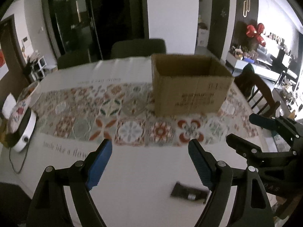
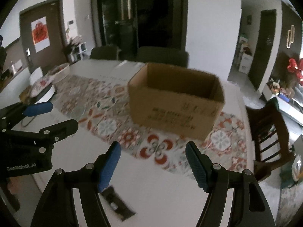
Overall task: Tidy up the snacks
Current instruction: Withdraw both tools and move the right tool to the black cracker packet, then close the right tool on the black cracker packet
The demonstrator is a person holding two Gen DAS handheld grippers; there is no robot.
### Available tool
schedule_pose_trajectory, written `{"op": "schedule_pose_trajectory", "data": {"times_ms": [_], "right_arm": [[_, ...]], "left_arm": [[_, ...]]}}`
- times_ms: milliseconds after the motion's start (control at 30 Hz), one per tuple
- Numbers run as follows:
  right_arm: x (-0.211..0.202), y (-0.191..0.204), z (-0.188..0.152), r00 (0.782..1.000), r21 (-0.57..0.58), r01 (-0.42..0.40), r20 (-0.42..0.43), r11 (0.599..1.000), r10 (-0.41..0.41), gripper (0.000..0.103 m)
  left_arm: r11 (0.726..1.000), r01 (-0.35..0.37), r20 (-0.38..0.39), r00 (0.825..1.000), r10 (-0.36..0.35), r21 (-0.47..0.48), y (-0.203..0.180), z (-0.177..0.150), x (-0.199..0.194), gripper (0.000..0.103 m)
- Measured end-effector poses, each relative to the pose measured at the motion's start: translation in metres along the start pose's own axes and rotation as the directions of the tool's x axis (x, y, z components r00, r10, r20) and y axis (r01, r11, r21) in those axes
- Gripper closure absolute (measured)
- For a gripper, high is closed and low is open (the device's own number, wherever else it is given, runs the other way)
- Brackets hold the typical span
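An open-topped cardboard box (image 1: 189,89) (image 2: 176,111) stands on the patterned runner, ahead of both grippers; its inside is not visible. A dark flat snack packet (image 1: 189,193) (image 2: 117,203) lies on the white tablecloth close below the grippers, blurred. In the left wrist view it sits by the right finger of my left gripper (image 1: 150,145), which is open with nothing between its blue pads. My right gripper (image 2: 153,148) is open and empty too, the packet under its left finger. Each gripper shows in the other's view: the right gripper (image 1: 244,131), the left gripper (image 2: 63,114).
A white appliance (image 1: 24,132) under a patterned cloth and a round tin (image 2: 60,71) sit at the table's left end, with a cable beside them. Dark chairs (image 1: 138,47) stand behind the table. A wooden chair (image 2: 269,132) is at the right edge.
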State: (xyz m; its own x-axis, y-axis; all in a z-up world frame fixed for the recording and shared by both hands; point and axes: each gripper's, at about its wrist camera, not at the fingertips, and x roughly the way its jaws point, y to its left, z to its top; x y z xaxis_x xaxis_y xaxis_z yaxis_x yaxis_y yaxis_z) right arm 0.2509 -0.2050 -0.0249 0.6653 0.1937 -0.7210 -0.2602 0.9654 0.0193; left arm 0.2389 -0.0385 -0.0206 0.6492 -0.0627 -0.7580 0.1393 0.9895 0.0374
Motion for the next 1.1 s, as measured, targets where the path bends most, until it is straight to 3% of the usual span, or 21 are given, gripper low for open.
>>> {"op": "schedule_pose_trajectory", "data": {"times_ms": [300, 567, 867, 1100], "right_arm": [[0.018, 0.033, -0.045, 0.987, -0.078, -0.085, -0.144, 0.993, 0.073, 0.032], [0.044, 0.051, -0.078, 0.955, -0.132, -0.150, -0.275, 0.980, 0.109, 0.032], [0.077, 0.065, -0.102, 0.914, -0.210, -0.215, -0.387, 0.954, 0.121, 0.032], [0.097, 0.069, -0.110, 0.907, -0.257, -0.206, -0.411, 0.944, 0.086, 0.033]], "left_arm": [[0.998, -0.036, -0.124, 0.992, 0.029, -0.050, 0.015, -0.057, 0.008, 0.021], [0.995, -0.052, -0.257, 0.966, 0.029, -0.082, 0.018, -0.102, 0.031, 0.021], [0.994, -0.059, -0.350, 0.937, 0.022, -0.095, 0.016, -0.127, 0.056, 0.021], [0.993, -0.070, -0.380, 0.925, 0.030, -0.093, 0.017, -0.132, 0.068, 0.021]]}}
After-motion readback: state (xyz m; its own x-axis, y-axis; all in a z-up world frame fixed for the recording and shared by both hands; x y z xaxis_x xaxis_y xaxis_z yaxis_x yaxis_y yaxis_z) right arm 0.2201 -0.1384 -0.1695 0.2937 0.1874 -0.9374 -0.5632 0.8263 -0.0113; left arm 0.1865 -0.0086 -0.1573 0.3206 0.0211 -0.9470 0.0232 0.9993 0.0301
